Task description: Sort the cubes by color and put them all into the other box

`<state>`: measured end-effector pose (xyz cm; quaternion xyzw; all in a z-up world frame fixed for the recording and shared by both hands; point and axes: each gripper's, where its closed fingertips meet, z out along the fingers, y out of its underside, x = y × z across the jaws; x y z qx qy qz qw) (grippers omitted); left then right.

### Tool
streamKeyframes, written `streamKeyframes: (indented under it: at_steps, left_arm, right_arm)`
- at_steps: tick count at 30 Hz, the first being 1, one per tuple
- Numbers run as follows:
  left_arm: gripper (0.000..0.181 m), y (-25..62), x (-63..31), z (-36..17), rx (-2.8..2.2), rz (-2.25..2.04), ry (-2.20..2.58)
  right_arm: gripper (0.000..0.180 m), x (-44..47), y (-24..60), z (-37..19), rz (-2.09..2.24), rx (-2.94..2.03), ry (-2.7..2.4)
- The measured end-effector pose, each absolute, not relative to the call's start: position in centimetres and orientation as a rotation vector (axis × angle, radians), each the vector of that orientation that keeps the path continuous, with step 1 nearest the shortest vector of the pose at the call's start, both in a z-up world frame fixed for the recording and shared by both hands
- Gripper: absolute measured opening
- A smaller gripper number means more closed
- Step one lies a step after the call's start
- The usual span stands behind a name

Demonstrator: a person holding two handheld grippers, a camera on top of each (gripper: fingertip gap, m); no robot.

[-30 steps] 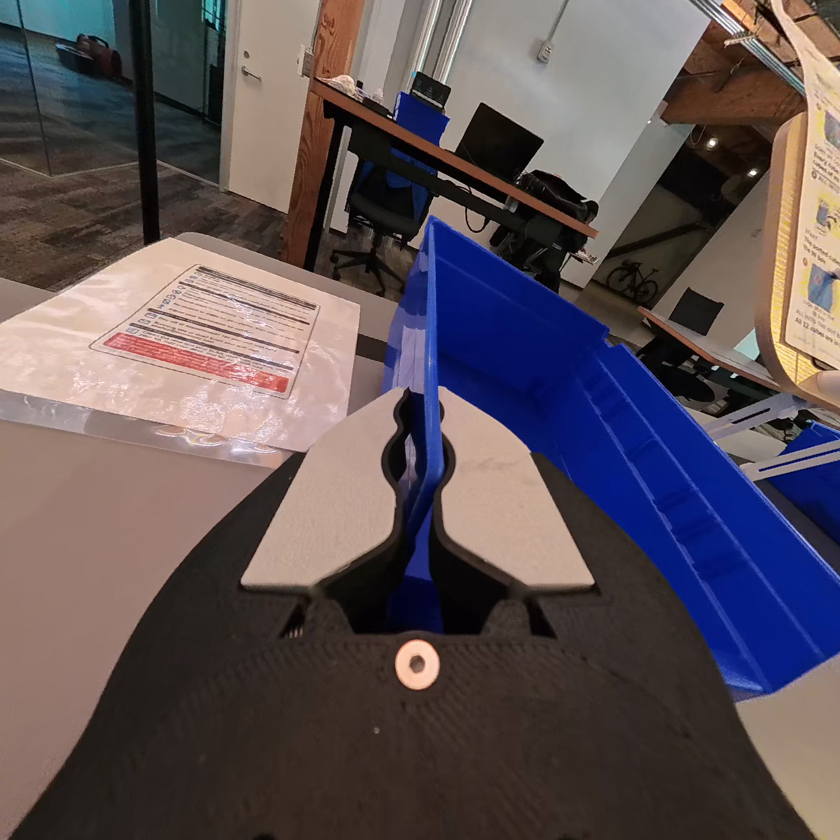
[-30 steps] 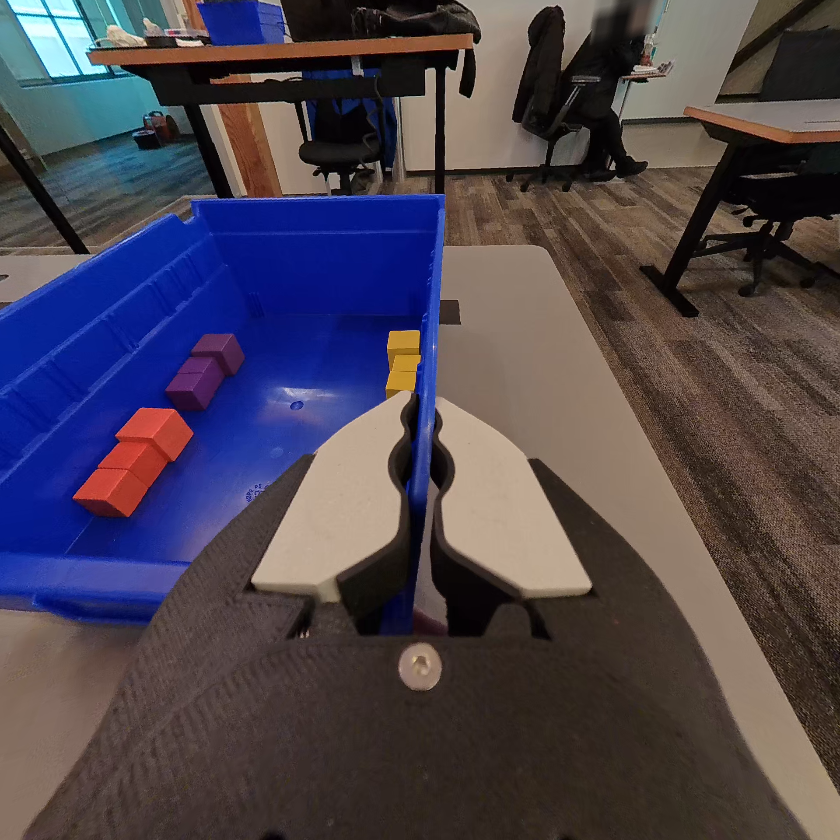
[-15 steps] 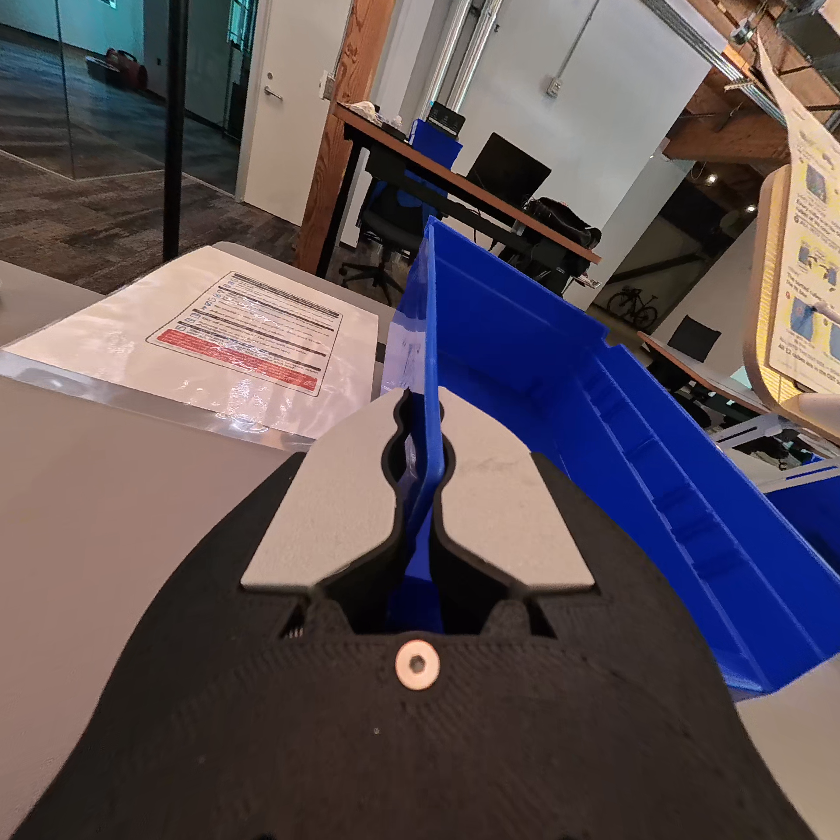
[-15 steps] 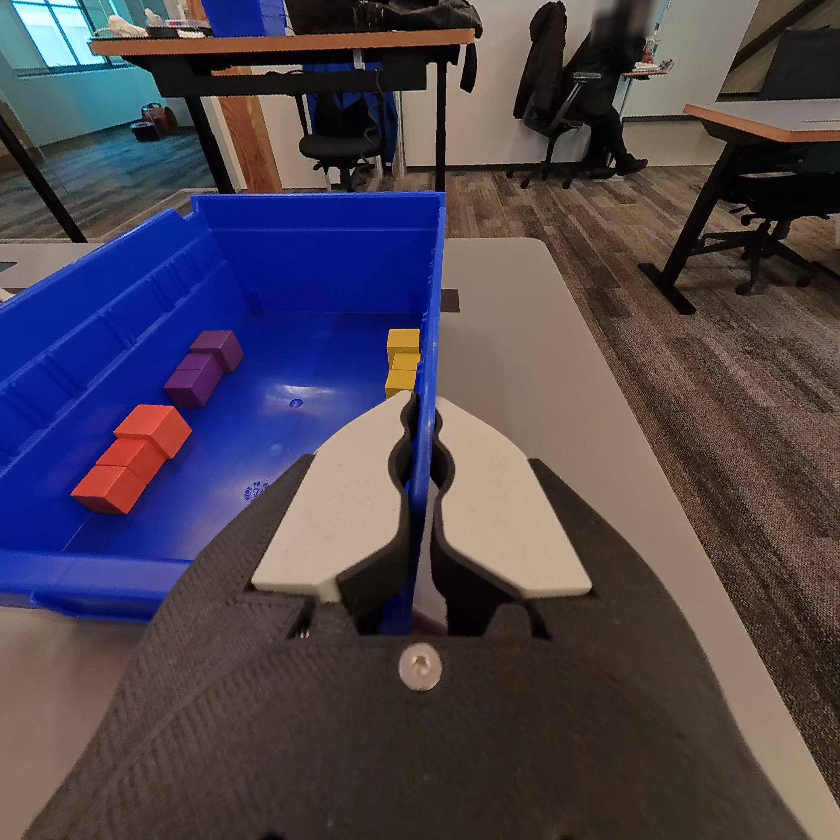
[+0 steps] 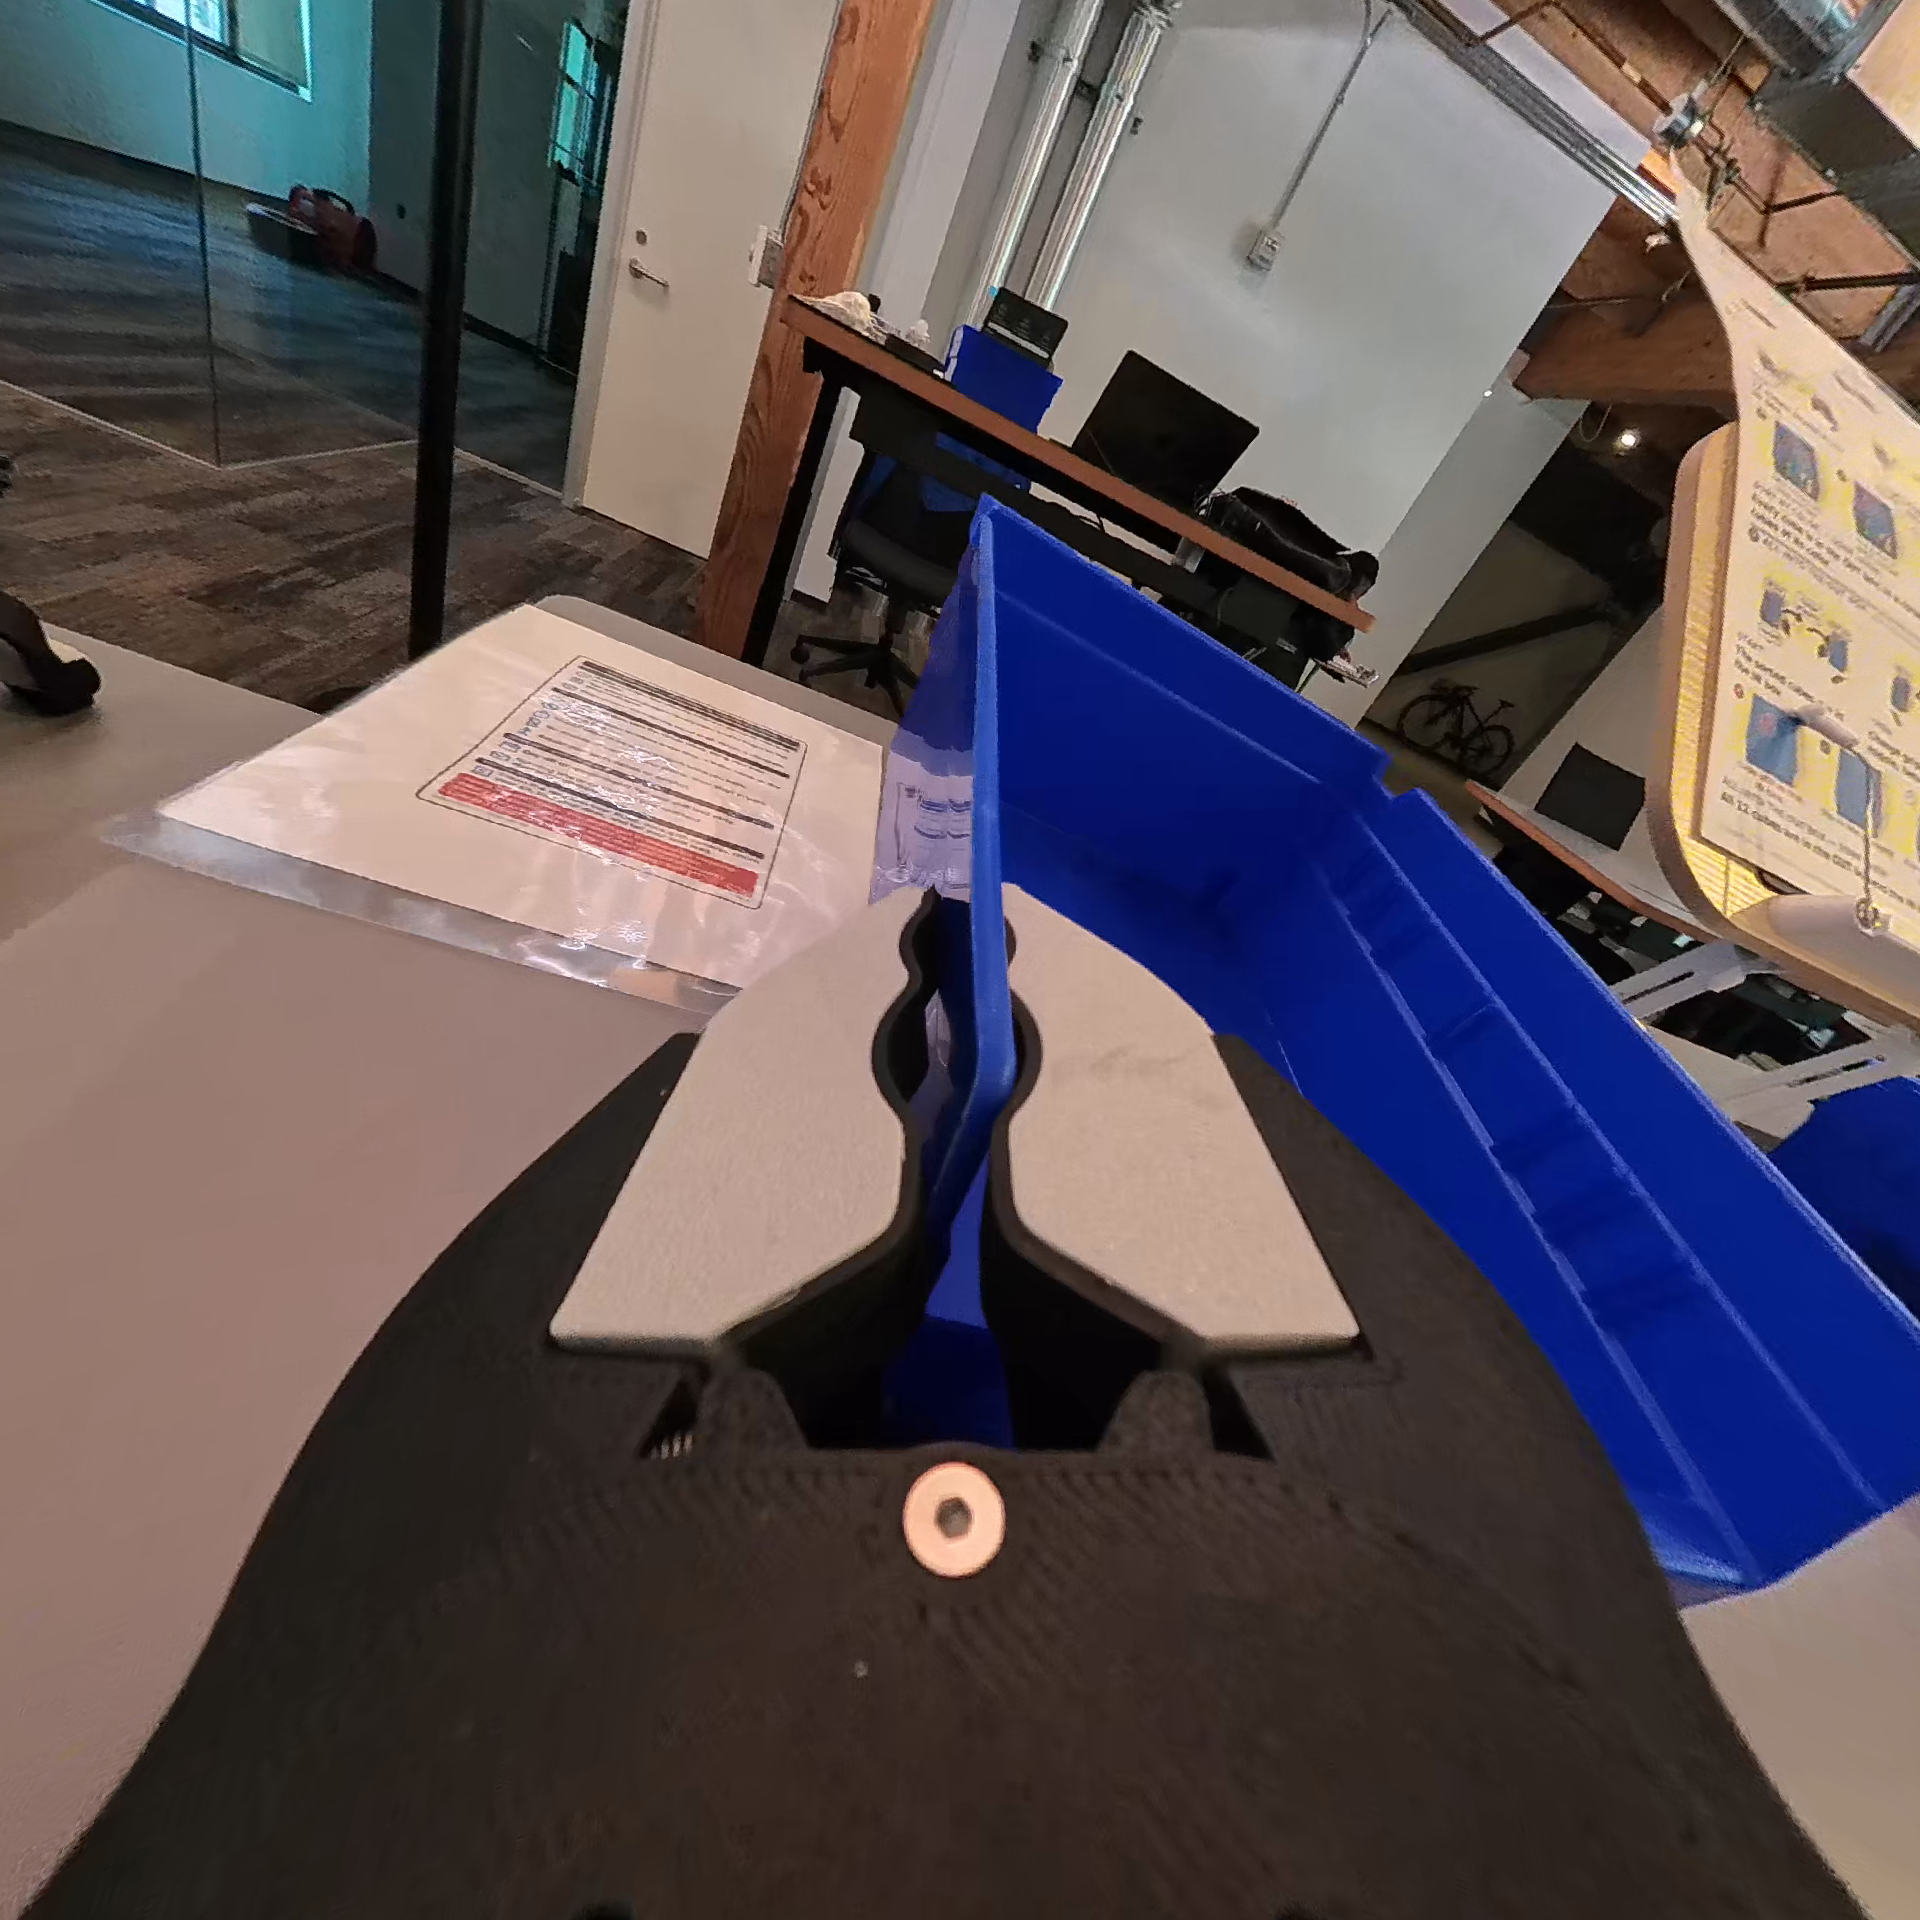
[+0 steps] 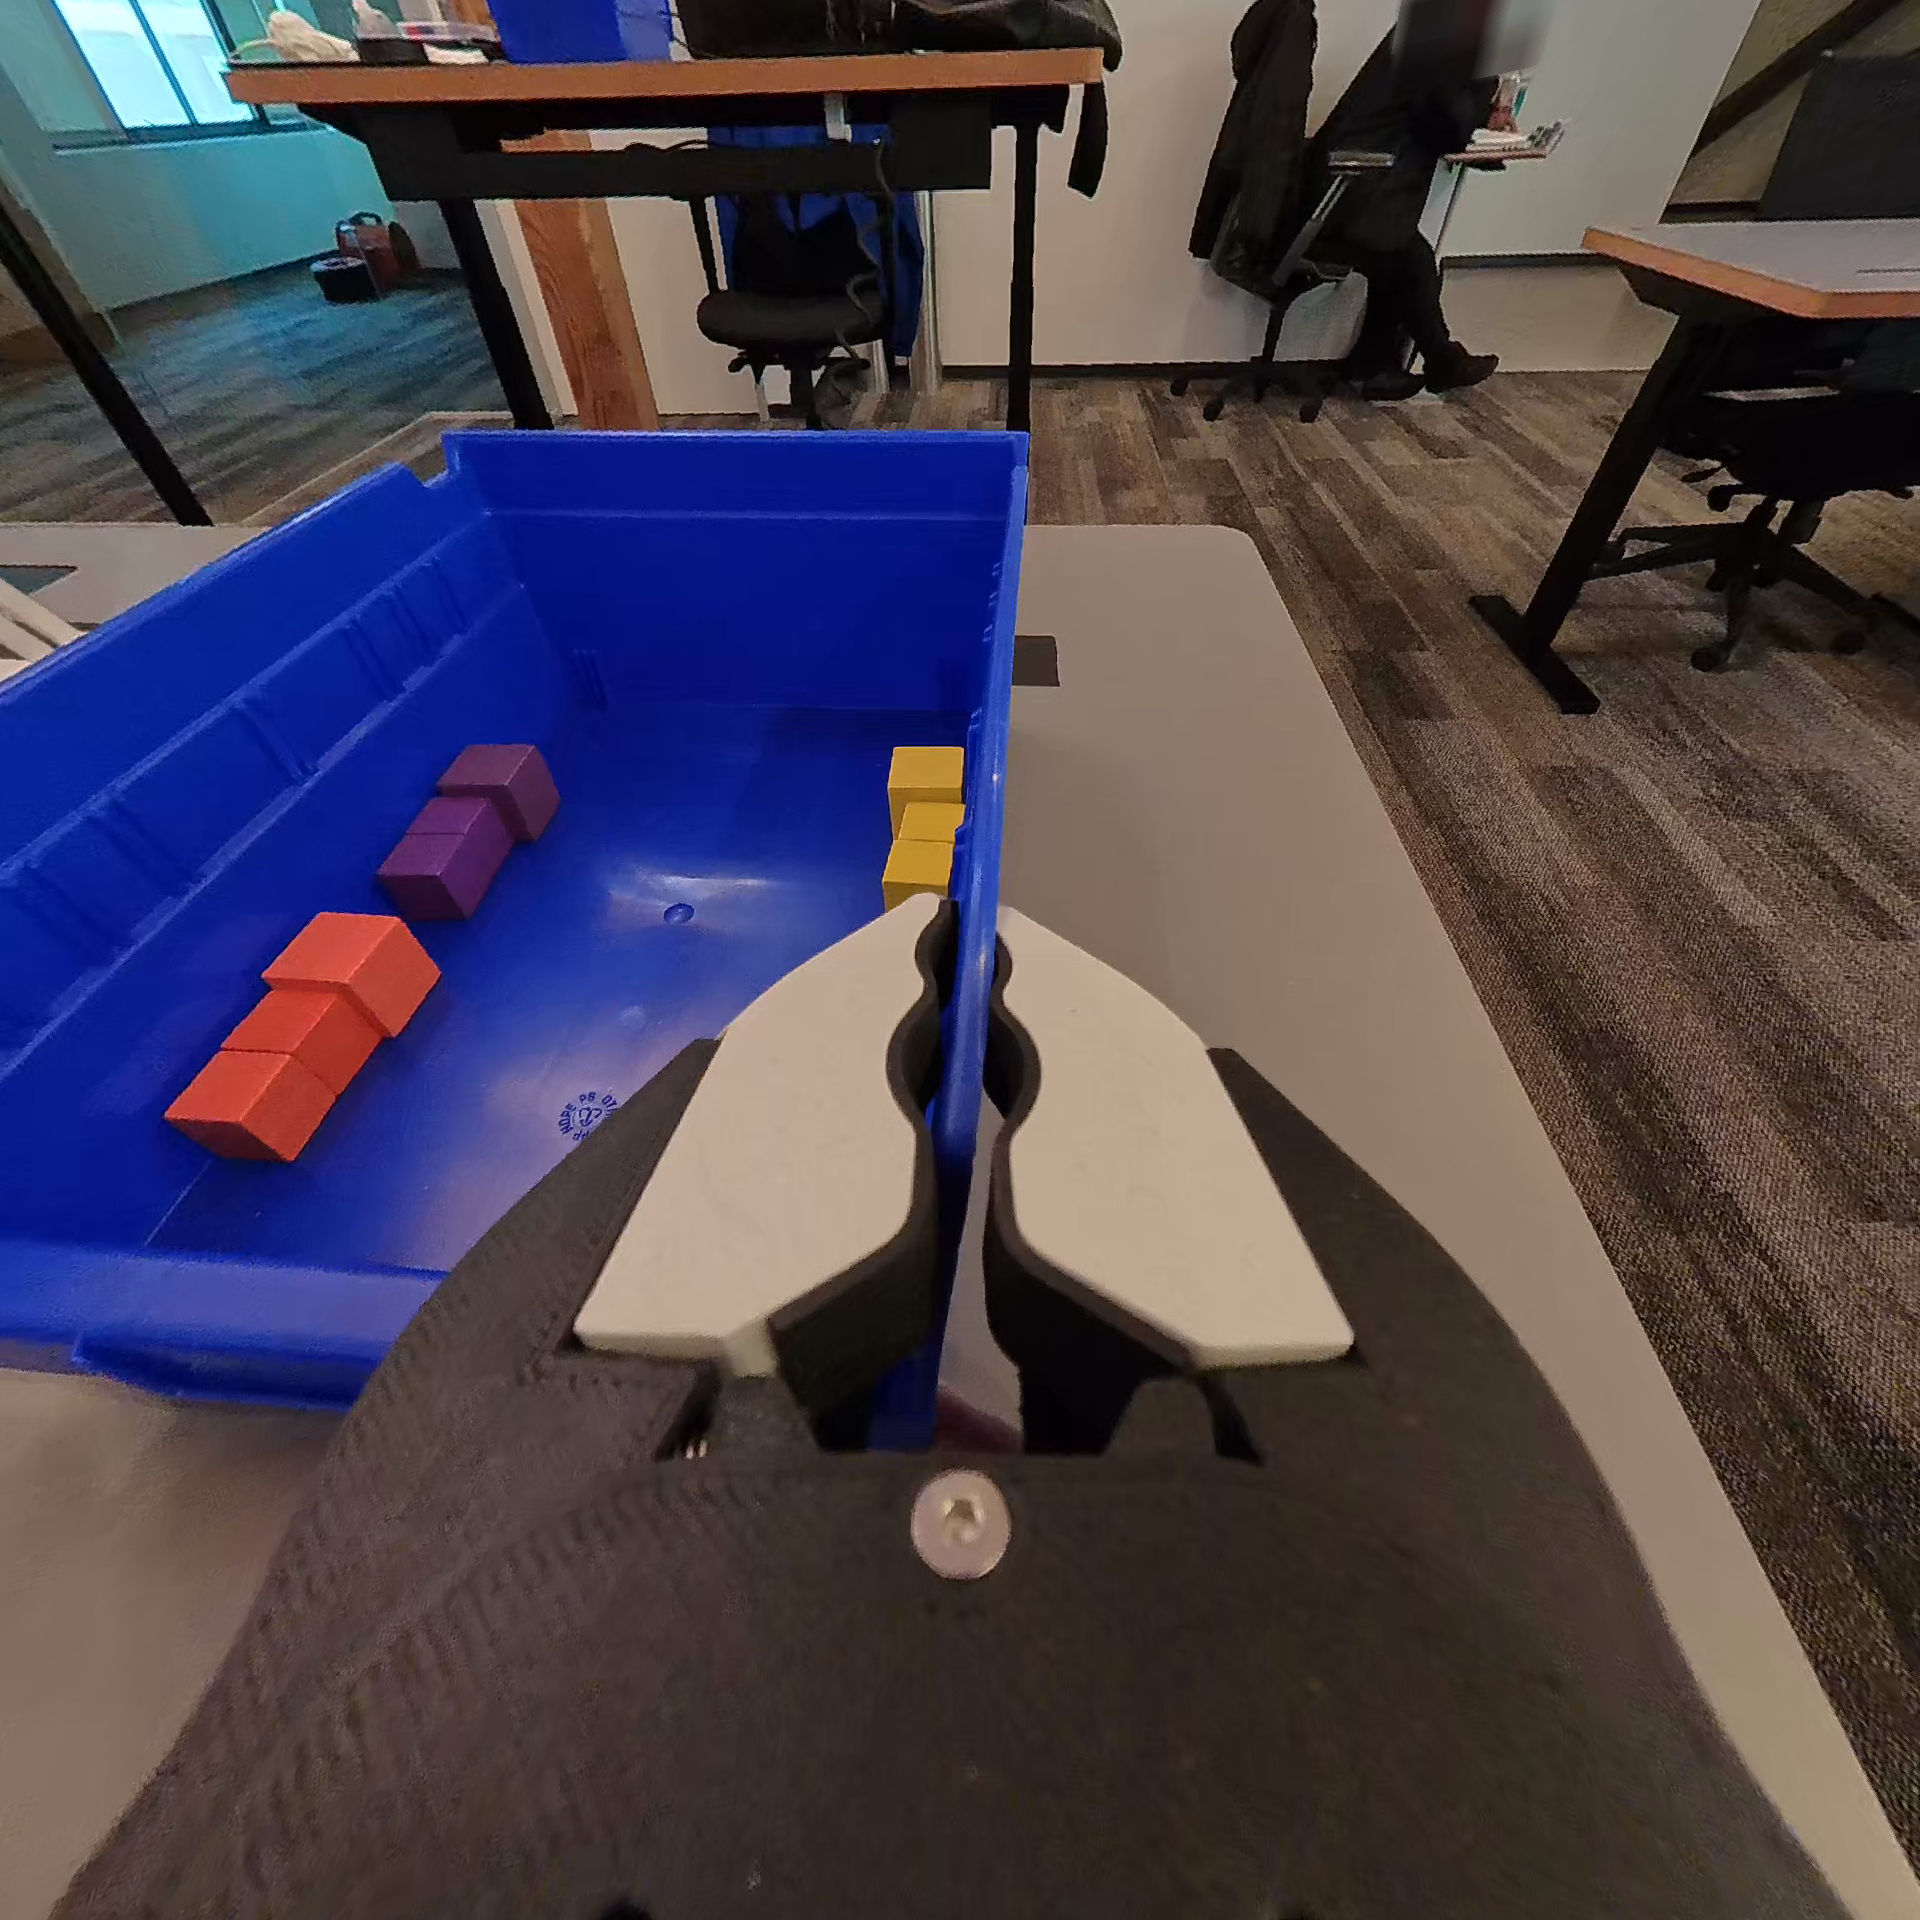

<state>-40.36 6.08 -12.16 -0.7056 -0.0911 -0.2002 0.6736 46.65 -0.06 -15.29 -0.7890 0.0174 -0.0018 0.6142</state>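
Note:
A blue box stands on the grey table. It holds a row of three red cubes at the near left, a row of purple cubes behind them, and three yellow cubes against the right wall. My right gripper is shut on the box's right wall. My left gripper is shut on the left wall of the blue box, which bears a clear label. The box floor and cubes are hidden in the left wrist view.
A laminated sheet lies on the table left of the box. A second blue box and an instruction board are at the right. The table's right edge runs close to the box. A black tape mark lies beyond. The grippers' ends are close to 85 cm from one another.
Both grippers have kept their hold on the box walls. The left wrist view has tilted up and shifted, showing more of the room and table at left. The cubes have kept their places in the box.

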Motion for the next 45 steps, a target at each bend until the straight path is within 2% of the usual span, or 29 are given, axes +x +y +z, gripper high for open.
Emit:
streamKeyframes:
  at_steps: [45]
  left_arm:
    - [0.005,-1.8,-40.7,-11.2,-1.547,-0.445,-0.208]
  right_arm:
    - [0.002,40.8,-13.5,-15.2,0.208,-1.807,-0.219]
